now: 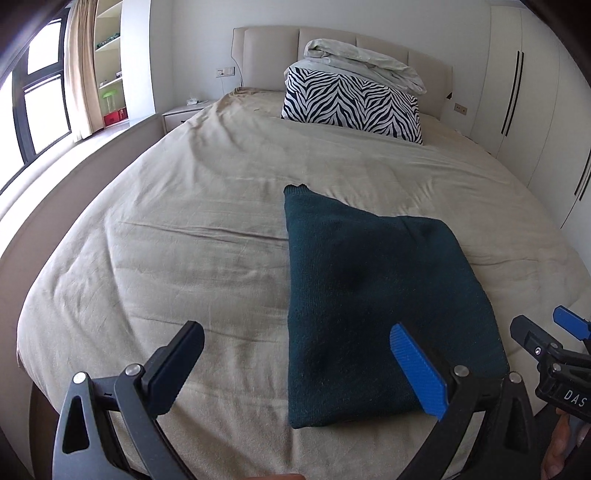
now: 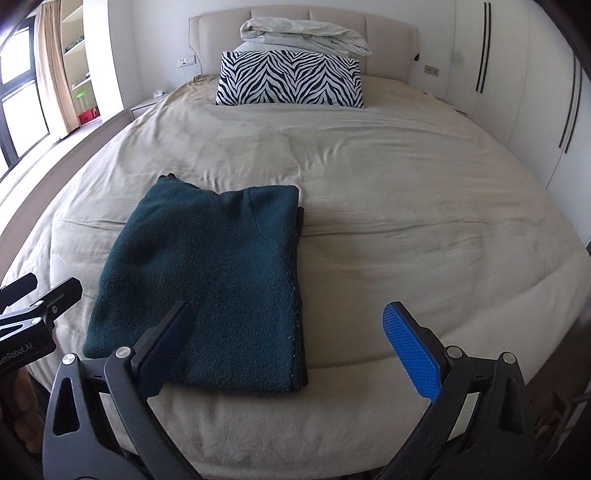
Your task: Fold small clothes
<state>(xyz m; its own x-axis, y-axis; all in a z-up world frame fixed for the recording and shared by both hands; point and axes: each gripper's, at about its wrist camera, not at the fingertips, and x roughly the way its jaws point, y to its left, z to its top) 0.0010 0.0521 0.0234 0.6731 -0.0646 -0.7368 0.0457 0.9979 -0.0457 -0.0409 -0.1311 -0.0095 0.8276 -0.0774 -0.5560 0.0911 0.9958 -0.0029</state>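
A dark teal knitted garment (image 1: 373,295) lies folded into a neat rectangle on the beige bed (image 1: 177,240), close to the foot edge. My left gripper (image 1: 299,354) hovers open above the near edge, its blue finger over the garment's near right part and its black finger over bare sheet. In the right wrist view the same garment (image 2: 207,280) sits left of centre. My right gripper (image 2: 291,339) is open and empty, black finger over the garment's near edge, blue finger over the sheet. Each gripper shows at the edge of the other's view.
A zebra-print pillow (image 2: 290,79) with a pale bundled duvet (image 2: 303,35) on top leans against the headboard. White wardrobes (image 2: 517,92) line the right side. A window, curtain and shelves (image 1: 107,62) stand at the left, beside a nightstand (image 1: 183,112).
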